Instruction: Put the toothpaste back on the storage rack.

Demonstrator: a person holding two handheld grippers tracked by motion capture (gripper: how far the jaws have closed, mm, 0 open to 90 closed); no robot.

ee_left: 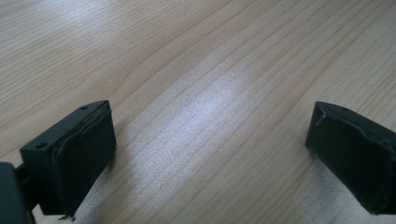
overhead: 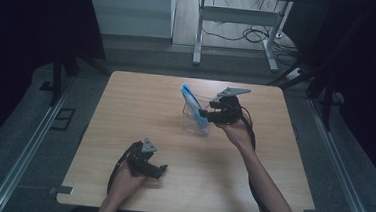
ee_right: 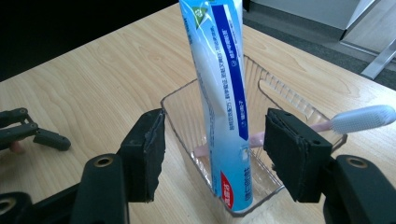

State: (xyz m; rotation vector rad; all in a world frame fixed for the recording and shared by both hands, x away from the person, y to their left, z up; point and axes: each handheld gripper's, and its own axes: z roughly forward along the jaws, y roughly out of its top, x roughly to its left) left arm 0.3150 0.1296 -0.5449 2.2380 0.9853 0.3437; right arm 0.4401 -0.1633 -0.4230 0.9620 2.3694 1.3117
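1. Dim floor and metal rails surrounded a pale wooden surface [overhead: 126,106], with a white desk frame and loose cables at twelve o'clock beyond it.
2. Near the middle of the surface, slightly toward one o'clock, stood a clear ribbed plastic tray [ee_right: 280,88] holding two things.
3. A white-and-blue toothpaste tube [ee_right: 224,93] stood almost upright in the tray, cap end down in the near corner and its flat crimped end leaning toward eleven o'clock.
4. A pink toothbrush with a white bristle head [ee_right: 362,117] lay across the tray behind the tube, its head overhanging the rim at three o'clock in the right gripper view.
5. The right claw [ee_right: 215,154] stood partly open around the lower tube; both pads were clear of it, so nothing was gripped.
6. The left claw [ee_left: 208,154] rested wide and empty on bare wood at seven o'clock of the tray, well apart from it.
7. By my judgement the tube was light, soft and glossy: squeezing its middle would dent it and could let it slip.
8. The stiffer shoulder just above the cap looked the better place to take hold, pads across the flat faces.
9. The tray seemed light and hard, likely to slide or tip if the tube were dragged against its wall.
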